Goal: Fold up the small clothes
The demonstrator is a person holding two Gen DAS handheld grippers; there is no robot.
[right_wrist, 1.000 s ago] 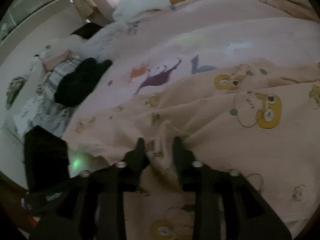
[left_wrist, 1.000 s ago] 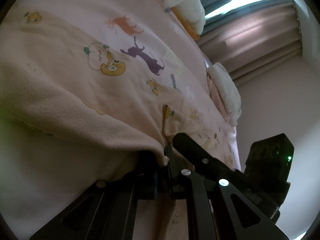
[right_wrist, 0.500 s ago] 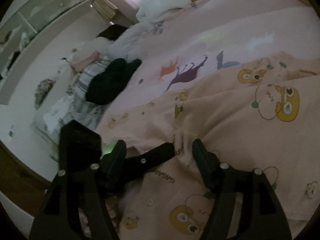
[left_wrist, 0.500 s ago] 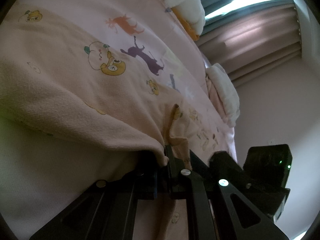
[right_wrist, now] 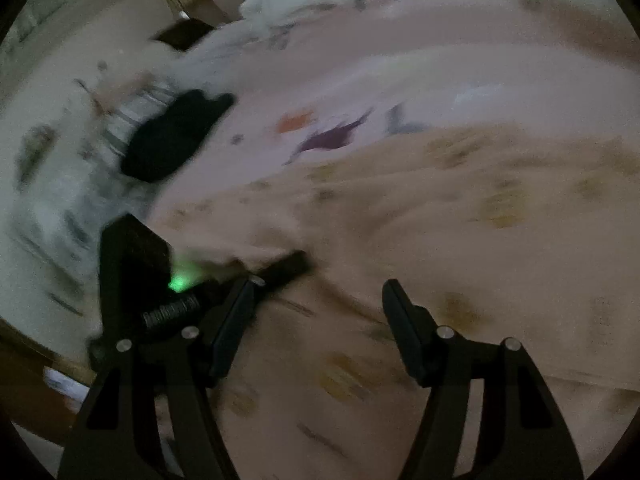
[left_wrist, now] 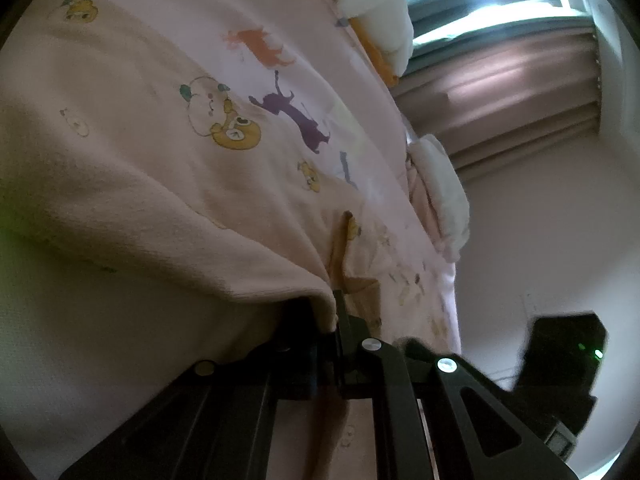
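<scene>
Peach bear-print garment lies spread on the pink animal-print bedsheet, and we hold one folded edge of it in our left gripper, whose fingers are pressed together on the fabric right at the hem. From that pinch the cloth runs away to the far left in the left wrist view, draping over the gripper, with a crease leading straight out from the closed tips. Our right gripper hovers just above the same garment with its fingers spread wide and nothing between them; the right view is smeared by motion, so we cannot say whether the tips touch the cloth. The left gripper's black body shows at the near left of that view, so the two tools sit close together along the near edge. We judge the garment's long axis to run left to right across the bed, most of it stretching to the right and far side of the open gripper. The right hand is therefore the free one and the nearer to the loose cloth, so the next grasp looks to be its job. A dark garment lies well apart at the far left.
</scene>
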